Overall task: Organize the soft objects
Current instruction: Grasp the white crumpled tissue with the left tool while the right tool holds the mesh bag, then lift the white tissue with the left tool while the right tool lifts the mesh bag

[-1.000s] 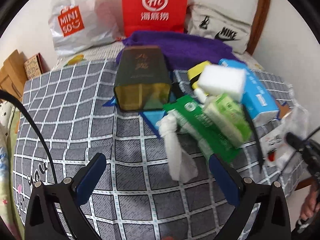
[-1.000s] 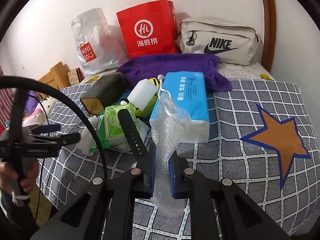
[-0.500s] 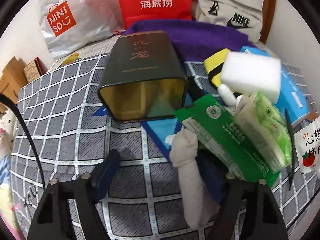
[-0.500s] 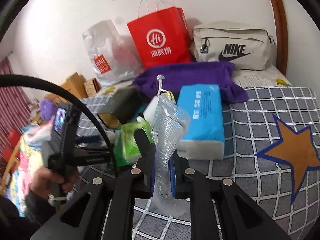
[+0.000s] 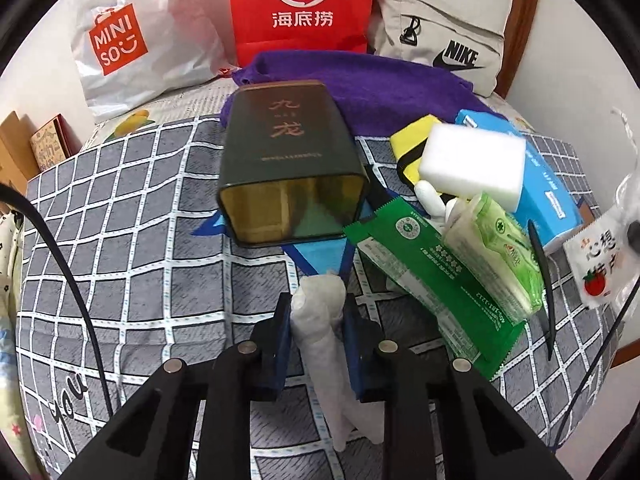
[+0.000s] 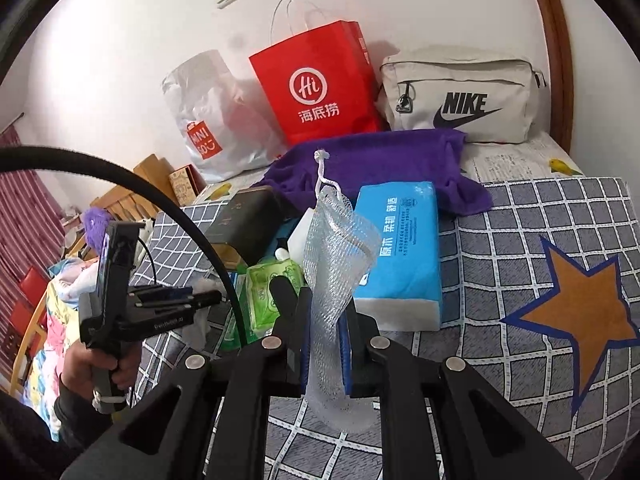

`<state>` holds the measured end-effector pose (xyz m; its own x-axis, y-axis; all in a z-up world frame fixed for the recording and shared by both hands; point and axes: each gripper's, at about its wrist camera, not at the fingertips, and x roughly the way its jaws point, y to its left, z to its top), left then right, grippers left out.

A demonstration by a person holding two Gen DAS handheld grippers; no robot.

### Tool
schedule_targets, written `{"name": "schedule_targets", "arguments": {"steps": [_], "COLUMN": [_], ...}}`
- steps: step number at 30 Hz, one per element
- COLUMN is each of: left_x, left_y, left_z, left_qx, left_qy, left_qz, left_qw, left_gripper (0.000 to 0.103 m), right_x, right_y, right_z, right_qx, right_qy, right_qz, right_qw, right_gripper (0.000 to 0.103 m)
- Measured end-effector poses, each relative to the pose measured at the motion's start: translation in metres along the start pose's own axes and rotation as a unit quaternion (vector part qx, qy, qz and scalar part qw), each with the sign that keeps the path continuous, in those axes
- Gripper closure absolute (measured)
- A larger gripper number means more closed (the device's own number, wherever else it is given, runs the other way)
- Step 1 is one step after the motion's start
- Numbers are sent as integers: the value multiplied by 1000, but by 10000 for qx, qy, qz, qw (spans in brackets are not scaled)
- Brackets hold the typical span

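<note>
mesh pouch pinched over the checked bed

the right tool (image 6: 325, 344) is clamped on a white netted mesh pouch with a knotted drawstring (image 6: 334, 264), which stands upright above the grey checked bedspread (image 6: 520, 240). just behind lies a blue plastic-wrapped tissue pack (image 6: 404, 256). at left a hand (image 6: 96, 372) holds the left tool (image 6: 200, 300), its tips at a white bundle beside a green wipes packet (image 6: 268, 292).

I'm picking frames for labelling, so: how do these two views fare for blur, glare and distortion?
Left wrist view: strong fisheye bends the checked bedspread lines; the white sponge is smeared by motion blur, while the dark tin shows a gold sheen inside. Right wrist view: sharper overall, the mesh bag is crisp, the wall brightly lit, corners vignetted black.
</note>
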<state>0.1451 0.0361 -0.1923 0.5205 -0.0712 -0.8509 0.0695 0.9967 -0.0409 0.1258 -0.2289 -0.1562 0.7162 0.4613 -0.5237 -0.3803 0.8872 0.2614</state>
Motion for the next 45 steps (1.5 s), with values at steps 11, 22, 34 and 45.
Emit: {"name": "schedule_targets", "arguments": {"steps": [11,22,34,45], "left_x": [12,12,12,10], "left_y": [2,-3,-7,-7], "left_z": [-7,-10,-10,-14], "left_qx": [20,90,102,160], "left_qy": [176,177,210,187], "left_qz": [46,88,75,7], "left_qw": [9998,9998,9997,9997], "left_gripper": [79,79,78,72], "right_x": [29,0,9,41], "right_y": [-30,-47,-15,18], "right_z": [-41,-48,-31,-56], "right_qx": [346,547,108,-400], "right_qy": [860,665,477,1127], "right_qz": [-428,-611,-277,66], "right_qw": [9948,9944,9984,9928], "right_gripper": [82,79,60,72]}}
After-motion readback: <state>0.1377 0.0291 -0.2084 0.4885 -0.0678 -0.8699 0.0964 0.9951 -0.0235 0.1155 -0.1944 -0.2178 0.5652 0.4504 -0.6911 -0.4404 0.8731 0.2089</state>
